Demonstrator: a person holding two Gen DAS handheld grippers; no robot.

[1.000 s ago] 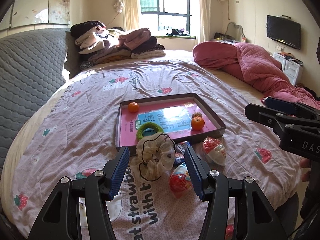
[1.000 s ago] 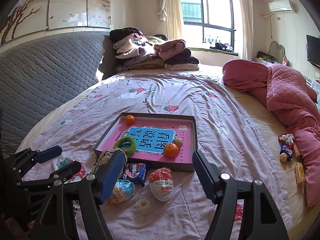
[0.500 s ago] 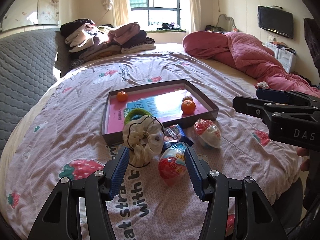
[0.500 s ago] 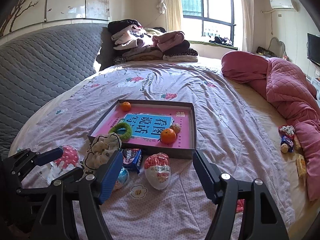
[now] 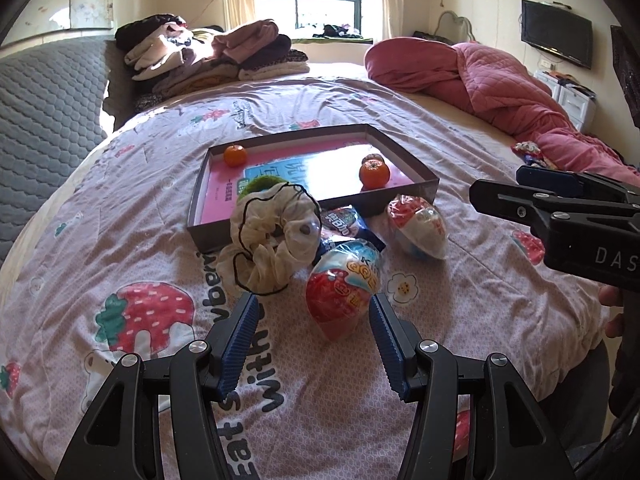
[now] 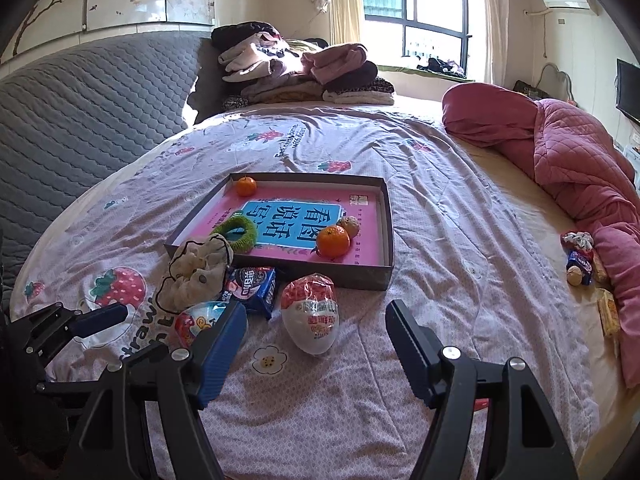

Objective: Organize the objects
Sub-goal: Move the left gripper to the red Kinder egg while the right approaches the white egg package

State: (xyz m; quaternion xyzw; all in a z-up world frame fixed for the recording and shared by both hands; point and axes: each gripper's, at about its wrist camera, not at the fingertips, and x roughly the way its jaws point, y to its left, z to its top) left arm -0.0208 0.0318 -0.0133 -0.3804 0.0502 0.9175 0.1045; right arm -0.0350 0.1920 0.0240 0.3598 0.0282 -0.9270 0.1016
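Observation:
A shallow brown box [image 5: 404, 160] [image 6: 382, 276] lies on the strawberry-print bedspread and holds a pink book, two oranges [image 5: 374, 174] [image 6: 333, 241], a walnut and a green scrunchie [image 6: 236, 232]. In front of it lie a cream scrunchie [image 5: 272, 240] [image 6: 196, 268], a blue snack packet [image 6: 256, 284] and two wrapped toy eggs. My left gripper [image 5: 314, 308] [image 6: 94, 320] is open, and the red-blue egg [image 5: 344, 288] sits just beyond its fingertips, nearer the right finger. My right gripper [image 6: 318, 320] [image 5: 500, 186] is open, low over the bed, with the red-white egg [image 6: 312, 312] [image 5: 418, 226] just ahead of its tips.
A pink quilt [image 6: 576, 168] is heaped along the right side, with small snacks and a walnut [image 6: 580, 266] beside it. Folded clothes [image 5: 212, 56] are stacked at the far end by the grey padded headboard [image 6: 88, 112]. A hand [image 5: 612, 312] shows at the right edge.
Both grippers have sunk toward the bedspread and the eggs and scrunchie now loom larger and closer to the fingertips. The jaws stand as wide as before.

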